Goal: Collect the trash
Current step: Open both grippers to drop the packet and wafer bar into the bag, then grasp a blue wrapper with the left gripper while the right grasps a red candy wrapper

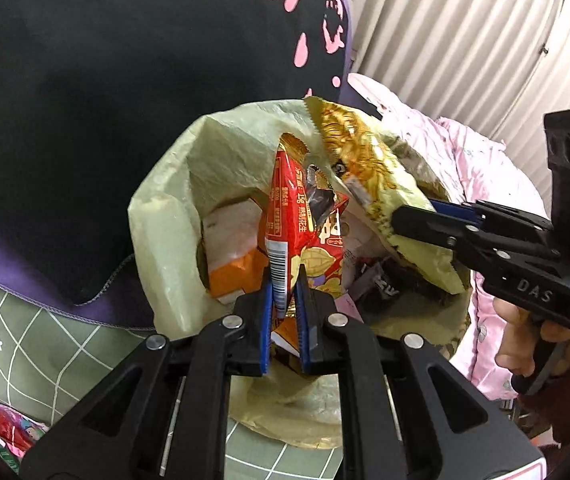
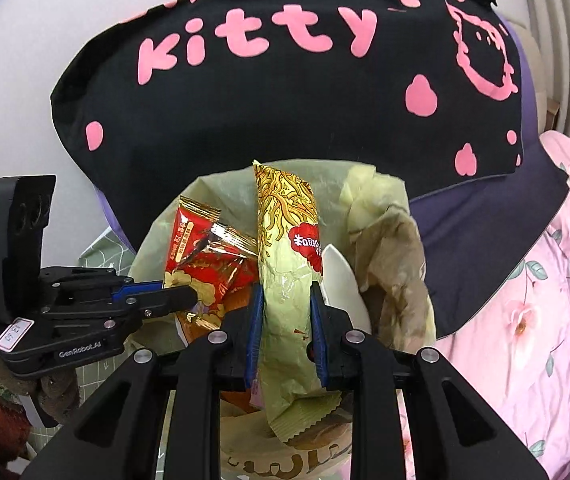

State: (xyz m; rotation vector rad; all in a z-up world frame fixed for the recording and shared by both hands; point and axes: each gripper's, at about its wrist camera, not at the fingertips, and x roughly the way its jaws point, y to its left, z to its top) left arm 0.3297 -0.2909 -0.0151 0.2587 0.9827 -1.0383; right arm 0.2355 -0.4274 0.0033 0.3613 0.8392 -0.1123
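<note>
Gripping crinkly foil wrappers [image 1: 305, 236] over thin bag [image 1: 165, 208]

Red peanut packet [image 1: 305, 236]: glossy printed foil, creased, silvery inside where torn. Noodle wrapper [image 2: 285, 264]: shiny crinkled plastic film, gold and pale green. Trash bag [image 1: 165, 240]: thin translucent yellowish plastic, wrinkled, soft sheen. Left gripper [image 1: 285, 304] and right gripper [image 2: 287, 316]: matt black plastic with bright metal pins and blue ridged pads. Black pillow [image 2: 285, 112]: matt cloth with smooth pink print. Pink quilt [image 2: 525, 320]: soft floral cloth.
</note>
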